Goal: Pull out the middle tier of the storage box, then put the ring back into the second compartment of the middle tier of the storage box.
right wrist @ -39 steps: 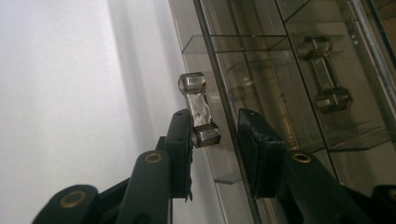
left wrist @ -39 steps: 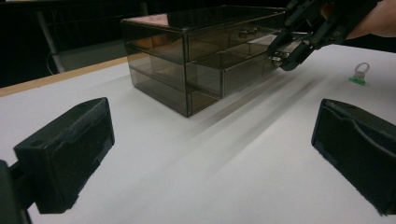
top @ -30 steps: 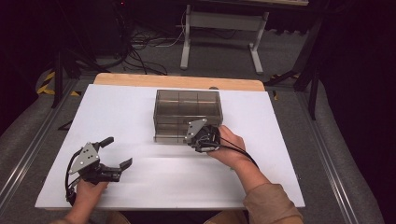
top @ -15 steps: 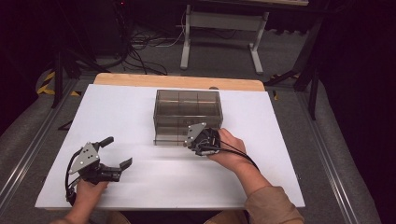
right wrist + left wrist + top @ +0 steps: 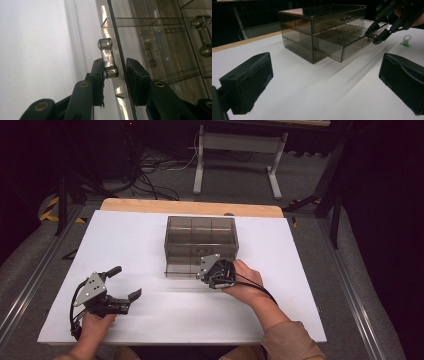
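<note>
The bottom drawer [image 5: 342,47] of the clear drawer box [image 5: 200,240] in the middle of the white table [image 5: 300,250] is partly out, the right gripper [image 5: 115,72] pinches its handle [image 5: 107,58], and the left gripper [image 5: 122,285] waits wide open, holding nothing.

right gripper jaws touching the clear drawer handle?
Cannot tell. In the right gripper view, the right gripper has its jaws astride the clear drawer handle and the smoky drawer front; slight gaps seem to remain.
</note>
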The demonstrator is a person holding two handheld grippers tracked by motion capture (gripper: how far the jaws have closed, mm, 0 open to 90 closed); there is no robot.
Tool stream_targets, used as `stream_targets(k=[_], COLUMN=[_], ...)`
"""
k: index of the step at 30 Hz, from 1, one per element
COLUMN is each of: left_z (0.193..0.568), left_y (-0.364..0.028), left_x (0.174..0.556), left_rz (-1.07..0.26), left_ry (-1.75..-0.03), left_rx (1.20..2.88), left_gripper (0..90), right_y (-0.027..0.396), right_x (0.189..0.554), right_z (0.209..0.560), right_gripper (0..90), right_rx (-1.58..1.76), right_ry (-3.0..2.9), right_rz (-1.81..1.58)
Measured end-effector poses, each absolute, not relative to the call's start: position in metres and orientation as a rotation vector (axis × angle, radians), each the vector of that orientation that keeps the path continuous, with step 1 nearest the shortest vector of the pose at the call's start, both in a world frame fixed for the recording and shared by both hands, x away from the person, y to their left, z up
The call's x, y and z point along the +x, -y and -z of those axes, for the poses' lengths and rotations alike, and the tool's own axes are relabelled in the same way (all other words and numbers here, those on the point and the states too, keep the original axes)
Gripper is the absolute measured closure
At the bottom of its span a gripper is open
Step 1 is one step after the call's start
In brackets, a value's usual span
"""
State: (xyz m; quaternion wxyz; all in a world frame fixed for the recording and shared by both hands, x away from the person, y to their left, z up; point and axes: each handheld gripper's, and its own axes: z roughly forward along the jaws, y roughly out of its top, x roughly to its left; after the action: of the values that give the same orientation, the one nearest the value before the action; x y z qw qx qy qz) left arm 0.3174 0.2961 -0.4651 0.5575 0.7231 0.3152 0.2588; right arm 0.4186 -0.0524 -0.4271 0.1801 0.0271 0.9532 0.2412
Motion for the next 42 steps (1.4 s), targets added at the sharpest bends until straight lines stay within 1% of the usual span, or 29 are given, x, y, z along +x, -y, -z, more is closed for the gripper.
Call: stream_targets(k=[7, 10, 17, 20, 23, 27, 30, 33, 42], left_z=[0.465, 0.465, 0.465, 0.465, 0.465, 0.465, 0.465, 0.465, 0.465], left_y=[-0.296, -0.296, -0.296, -0.295, -0.295, -0.296, -0.296, -0.295, -0.294], left_x=[0.317, 0.318, 0.319, 0.319, 0.319, 0.319, 0.321, 0.321, 0.321], left_rz=[-0.610, -0.609, -0.607, -0.603, -0.602, -0.605, -0.606, -0.603, -0.601], left_ry=[-0.743, -0.743, -0.740, -0.745, -0.748, -0.746, -0.745, -0.748, -0.747], left_rx=[1.707, 1.706, 1.702, 1.698, 1.697, 1.694, 1.692, 1.697, 1.697], left_gripper=[0.3, 0.3, 0.2, 0.3, 0.3, 0.3, 0.3, 0.3, 0.3], right_y=[0.053, 0.052, 0.056, 0.059, 0.061, 0.064, 0.069, 0.075, 0.091], right_x=[0.419, 0.418, 0.416, 0.415, 0.414, 0.412, 0.412, 0.410, 0.402], right_z=[0.428, 0.430, 0.425, 0.421, 0.418, 0.412, 0.407, 0.402, 0.393], right_gripper=[68.2, 65.9, 55.5, 49.2, 40.9, 26.6, 21.0, 17.4, 12.1], right_rx=[0.079, 0.080, 0.126, 0.145, 0.150, 0.202, 0.225, 0.267, 0.361], right_ry=[-2.700, -2.707, -2.715, -2.701, -2.689, -2.655, -2.621, -2.589, -2.518], right_rz=[-0.687, -0.692, -0.783, -0.824, -0.861, -0.931, -0.989, -1.044, -1.135])
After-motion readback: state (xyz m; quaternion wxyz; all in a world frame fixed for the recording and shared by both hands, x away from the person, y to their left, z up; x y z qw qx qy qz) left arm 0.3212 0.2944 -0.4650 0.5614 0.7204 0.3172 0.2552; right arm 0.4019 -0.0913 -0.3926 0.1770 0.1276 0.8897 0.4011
